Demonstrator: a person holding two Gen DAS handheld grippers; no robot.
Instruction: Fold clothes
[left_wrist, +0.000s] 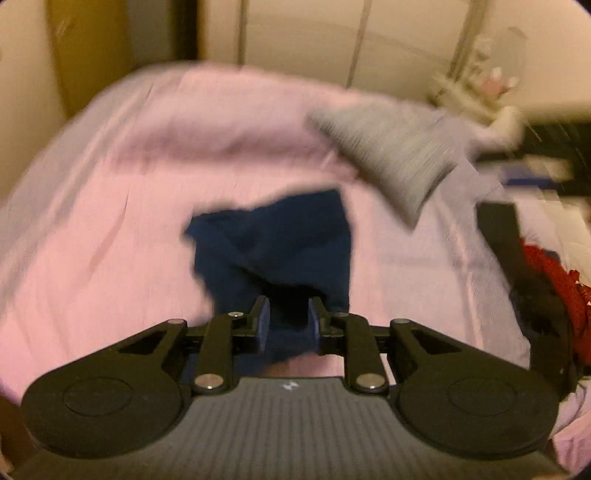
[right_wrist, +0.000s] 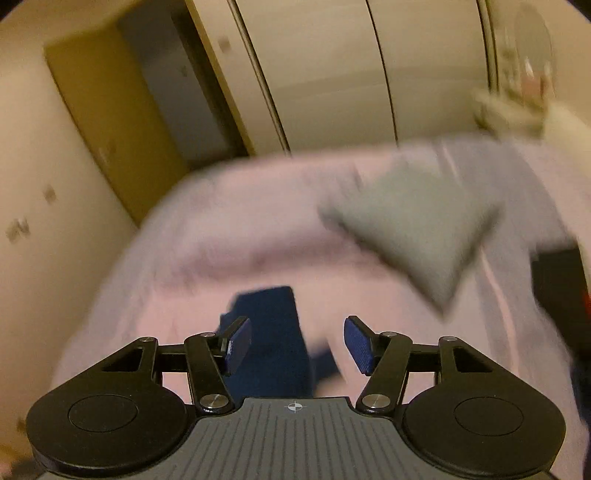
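Observation:
A navy blue garment lies on a pink bed sheet. My left gripper sits at the garment's near edge with dark cloth between its narrowly parted fingers; the blurred frame does not show whether they clamp it. In the right wrist view the same navy garment lies under and just ahead of my right gripper, which is open and empty above it. A grey folded piece lies further back on the bed; it also shows in the right wrist view.
A pile of red and dark clothes lies at the bed's right edge. Cream wardrobe doors stand behind the bed. A cluttered shelf or table is at the far right. A brown door is at left.

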